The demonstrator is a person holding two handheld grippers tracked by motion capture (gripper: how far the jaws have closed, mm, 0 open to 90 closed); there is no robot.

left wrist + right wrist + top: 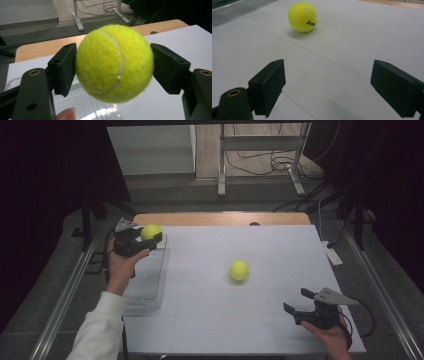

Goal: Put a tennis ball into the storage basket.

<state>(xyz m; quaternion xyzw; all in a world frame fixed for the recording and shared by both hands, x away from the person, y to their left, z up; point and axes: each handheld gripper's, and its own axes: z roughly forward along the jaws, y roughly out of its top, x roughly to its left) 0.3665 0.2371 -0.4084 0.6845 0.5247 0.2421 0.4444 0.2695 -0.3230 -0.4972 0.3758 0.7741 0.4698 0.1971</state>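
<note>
A yellow tennis ball is held in the air above the far end of a clear plastic tray, with my left gripper shut on it, one black jaw pressed to each side. A second yellow tennis ball lies on the white table top near its middle. My right gripper hovers low at the front right corner, jaws wide apart with nothing between them, pointing toward that ball.
The clear tray lies along the table's left edge. A wooden strip runs along the far edge. Beyond it stand a metal frame and cables on the floor.
</note>
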